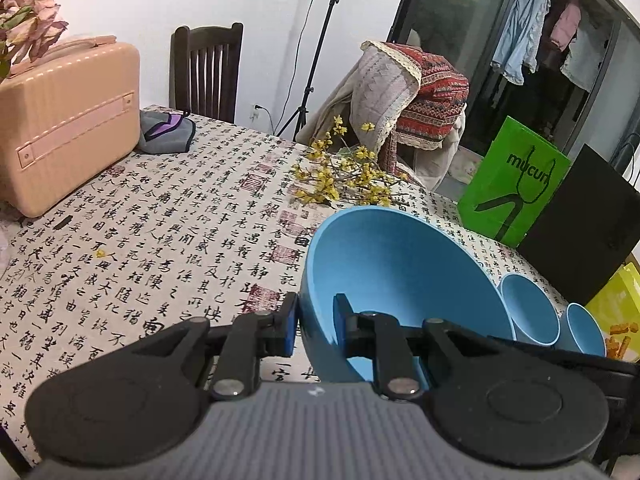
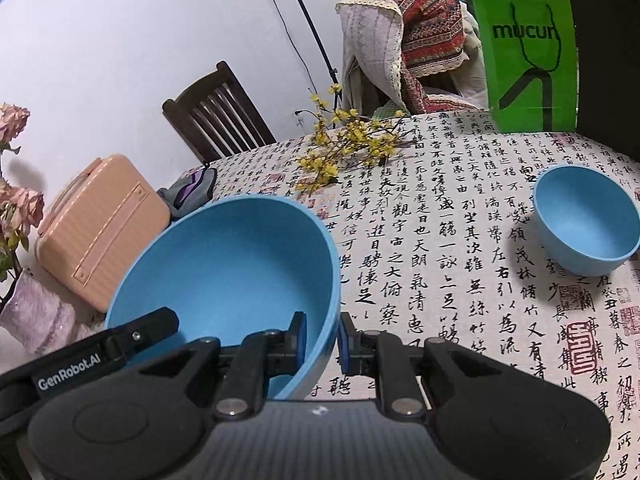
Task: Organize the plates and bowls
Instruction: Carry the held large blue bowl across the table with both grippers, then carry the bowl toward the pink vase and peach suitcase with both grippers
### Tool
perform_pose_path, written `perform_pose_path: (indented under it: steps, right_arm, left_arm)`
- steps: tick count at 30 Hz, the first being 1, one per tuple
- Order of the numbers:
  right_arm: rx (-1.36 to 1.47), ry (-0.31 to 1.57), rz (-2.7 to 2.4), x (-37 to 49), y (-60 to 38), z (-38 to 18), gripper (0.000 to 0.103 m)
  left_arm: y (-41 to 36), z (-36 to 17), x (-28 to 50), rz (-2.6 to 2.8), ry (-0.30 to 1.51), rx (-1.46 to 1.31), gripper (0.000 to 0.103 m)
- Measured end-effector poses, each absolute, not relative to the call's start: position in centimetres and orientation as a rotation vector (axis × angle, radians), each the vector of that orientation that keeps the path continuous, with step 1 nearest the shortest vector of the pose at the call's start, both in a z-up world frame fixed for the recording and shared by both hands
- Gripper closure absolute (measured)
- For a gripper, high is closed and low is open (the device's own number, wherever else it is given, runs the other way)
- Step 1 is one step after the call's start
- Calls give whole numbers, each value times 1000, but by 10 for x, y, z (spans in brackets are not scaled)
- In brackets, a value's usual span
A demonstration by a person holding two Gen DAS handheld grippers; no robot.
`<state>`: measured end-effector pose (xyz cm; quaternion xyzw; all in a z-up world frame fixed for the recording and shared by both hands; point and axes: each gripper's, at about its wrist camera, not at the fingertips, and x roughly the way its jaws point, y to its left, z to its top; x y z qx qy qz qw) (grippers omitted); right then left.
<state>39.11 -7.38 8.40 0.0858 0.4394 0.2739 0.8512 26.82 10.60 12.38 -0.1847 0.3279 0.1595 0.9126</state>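
Both claws are gripping the big blue bowl [image 1: 400, 272] by opposite rims, the left claw [image 1: 316, 322] and right claw [image 2: 322, 340] holding it tilted above the table [image 2: 460, 240].

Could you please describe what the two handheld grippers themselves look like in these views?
Both the left gripper and the right gripper look alike: a ribbed grey body, two round black housings, black linkage arms with silver pivot pins, and black fingers faced with blue pads. The right wrist view shows white GenRobot.AI lettering on the left gripper's black side.
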Motion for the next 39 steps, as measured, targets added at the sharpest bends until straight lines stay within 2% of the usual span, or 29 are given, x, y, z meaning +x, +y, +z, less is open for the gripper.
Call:
perform_pose_path:
  steps: [39]
  right_arm:
    - [128, 968, 630, 357, 24, 69, 87]
  left_arm:
    - [192, 110, 224, 372, 683, -378, 84]
